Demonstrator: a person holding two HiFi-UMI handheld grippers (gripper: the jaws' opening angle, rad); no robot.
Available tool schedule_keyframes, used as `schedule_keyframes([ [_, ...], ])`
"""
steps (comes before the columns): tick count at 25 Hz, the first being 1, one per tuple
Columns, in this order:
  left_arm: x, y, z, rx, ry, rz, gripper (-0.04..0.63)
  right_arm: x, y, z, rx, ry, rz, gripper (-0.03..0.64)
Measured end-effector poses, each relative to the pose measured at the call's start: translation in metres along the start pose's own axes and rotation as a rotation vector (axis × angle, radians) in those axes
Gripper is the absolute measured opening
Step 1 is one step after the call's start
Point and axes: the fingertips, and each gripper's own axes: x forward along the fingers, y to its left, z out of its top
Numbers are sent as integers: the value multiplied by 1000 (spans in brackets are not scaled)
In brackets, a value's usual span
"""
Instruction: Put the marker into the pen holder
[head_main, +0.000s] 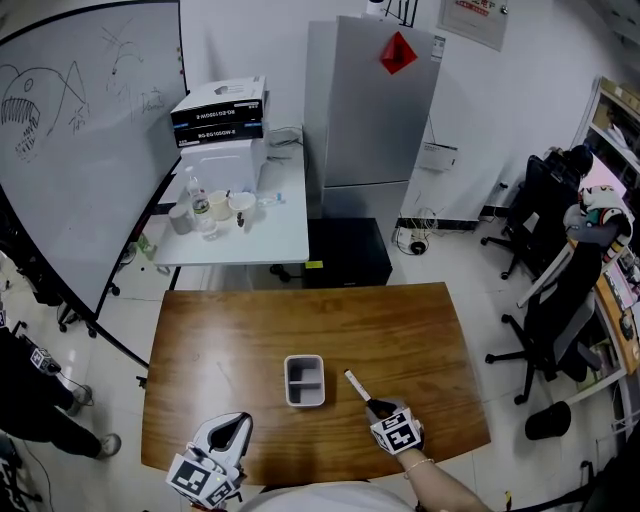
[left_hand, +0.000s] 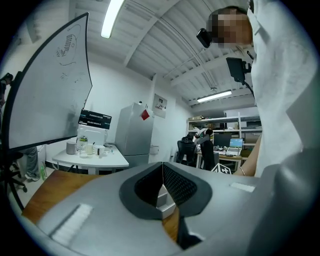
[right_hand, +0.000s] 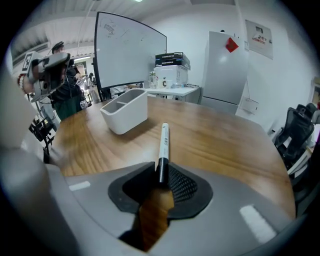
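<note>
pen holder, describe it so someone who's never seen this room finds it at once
Find the brown wooden table in the foreground. Near its middle stands a white box-shaped pen holder, open-topped with two compartments; the marker beside it is a thin stick.

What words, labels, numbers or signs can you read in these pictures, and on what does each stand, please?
Nothing reads clearly.
Black boxes: white label print, too blurred to read.
Marker: dark print on its barrel, too small.
Wall poster: red heading, too small.
Red diamond sign on the grey cabinet: no legible text.
Whiteboard: sketches only, no words legible.
</note>
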Motion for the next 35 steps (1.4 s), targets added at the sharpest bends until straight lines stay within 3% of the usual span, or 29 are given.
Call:
schedule_keyframes([
  [6,-2,5,4,5,-16,8,3,-13,3,13,37,-56,-4,67],
  [21,-1,3,0,-31,-41,-8,2,-79,17,84,49,-354,14,58],
  [24,-1,0,0,-35,-42,-14,2,-89,17,93,31,-390,5,0],
  [26,-1,0,-1,-37,-38,-18,2,-80,20,87,-43,-352,-8,1],
  [29,0,-3,-4,-38,-31,-26,2,-56,24,40,-173,-175,-16,17],
  [31,0,-4,-5,-39,-27,-27,2,-43,23,5,-229,-52,-17,169],
  [32,-1,-4,-5,-38,-27,-26,2,-38,21,-6,-239,-16,-25,190],
  [35,2,-1,-5,-38,-27,-23,2,-25,15,-21,-216,41,-1,167],
])
